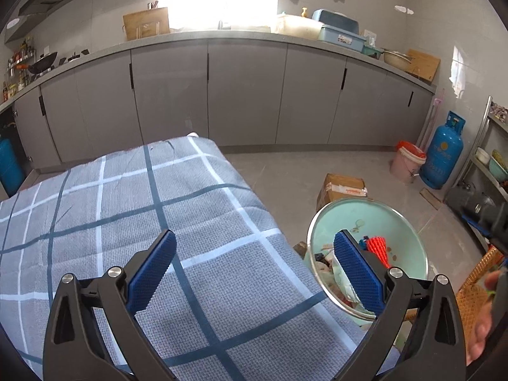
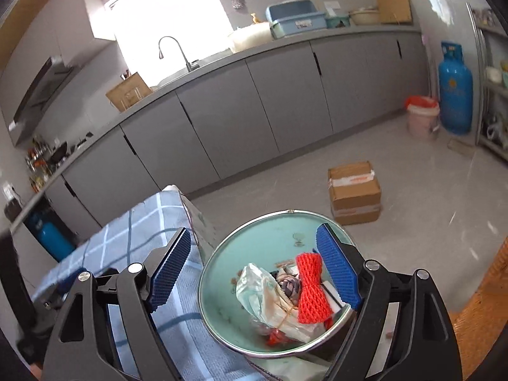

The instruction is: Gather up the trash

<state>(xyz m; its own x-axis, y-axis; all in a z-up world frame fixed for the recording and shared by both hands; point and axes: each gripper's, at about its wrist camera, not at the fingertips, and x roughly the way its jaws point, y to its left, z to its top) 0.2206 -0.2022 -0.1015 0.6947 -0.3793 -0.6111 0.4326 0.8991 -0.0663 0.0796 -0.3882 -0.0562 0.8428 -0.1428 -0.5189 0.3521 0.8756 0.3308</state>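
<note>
Room: kitchen, grey cabinets (image 1: pixel 247 95) far, checked cloth table (image 1: pixel 111 216) near left.
Trash: in green bin (image 2: pixel 254 254), right of table.
Red net (image 2: pixel 312 287): long axis near-far, probably loose.
Right gripper (image 2: pixel 254 274): open, empty, above bin, nearer.
Left gripper (image 1: pixel 254 274): open, empty, over table edge.

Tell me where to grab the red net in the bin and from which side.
Grip the red net at its pinched middle, coming straight down from above with the right gripper. It lies on top of the other trash in the bin, narrower at the waist than at its flared ends, so the open jaws should close there most easily.
</note>
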